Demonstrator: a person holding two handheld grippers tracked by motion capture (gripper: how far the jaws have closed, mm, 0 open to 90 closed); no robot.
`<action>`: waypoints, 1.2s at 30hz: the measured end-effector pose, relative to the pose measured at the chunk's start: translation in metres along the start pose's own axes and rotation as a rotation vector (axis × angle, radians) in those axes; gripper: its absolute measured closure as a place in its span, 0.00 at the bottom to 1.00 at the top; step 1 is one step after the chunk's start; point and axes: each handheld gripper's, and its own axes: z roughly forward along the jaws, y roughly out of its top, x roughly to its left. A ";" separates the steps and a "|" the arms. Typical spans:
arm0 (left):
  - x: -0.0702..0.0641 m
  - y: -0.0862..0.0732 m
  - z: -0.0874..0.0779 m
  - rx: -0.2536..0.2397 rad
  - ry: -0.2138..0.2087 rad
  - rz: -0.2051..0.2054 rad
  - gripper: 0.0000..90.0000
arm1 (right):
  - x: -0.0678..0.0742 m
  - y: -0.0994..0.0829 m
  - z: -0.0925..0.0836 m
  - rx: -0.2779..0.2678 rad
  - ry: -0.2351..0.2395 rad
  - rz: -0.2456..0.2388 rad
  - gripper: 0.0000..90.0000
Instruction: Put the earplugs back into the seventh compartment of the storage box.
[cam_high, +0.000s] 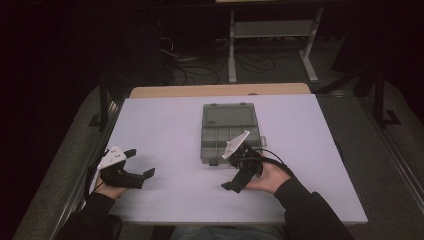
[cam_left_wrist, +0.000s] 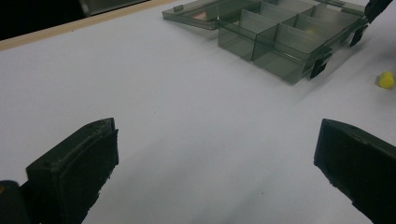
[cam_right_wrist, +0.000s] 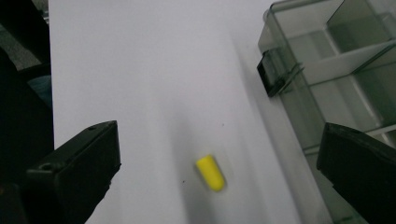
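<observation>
While both hands rest low over the near part of the white tabletop (cam_high: 165, 130), the right hand-held gripper (cam_high: 231, 186) hangs just in front of the near edge of a clear grey plastic organiser box (cam_high: 229, 133). Its two black jaws stand wide apart and hold nothing. Between them, in the right gripper view, a small yellow plug (cam_right_wrist: 210, 173) lies on the bare tabletop, short and rounded like a foam earplug, slightly blurred. It sits just beside the box's near wall but apart from it, close to one of the black latches (cam_right_wrist: 269, 73) on that wall.

The box lies open, its lid folded flat away from the person, and its base is split by clear walls into several compartments. What the compartments hold cannot be told from these views.

The left hand-held gripper (cam_high: 146, 173) is held well apart from the box, near the left edge of the tabletop, pointing toward the middle. Its jaws are also spread wide, with only bare tabletop between them. In the left gripper view the open box (cam_left_wrist: 285, 37) shows farther off, with the yellow plug (cam_left_wrist: 385, 80) on the tabletop near its corner.
</observation>
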 end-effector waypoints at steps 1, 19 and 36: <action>0.000 0.000 0.000 0.000 0.000 0.000 0.00 | 0.001 -0.002 0.002 0.012 0.003 0.003 0.00; -0.001 0.000 0.000 -0.001 -0.001 0.004 0.00 | -0.003 -0.021 0.020 0.086 0.030 -0.007 0.29; 0.000 0.000 0.000 -0.002 -0.002 0.004 0.00 | -0.002 -0.020 0.026 0.105 0.064 -0.017 0.62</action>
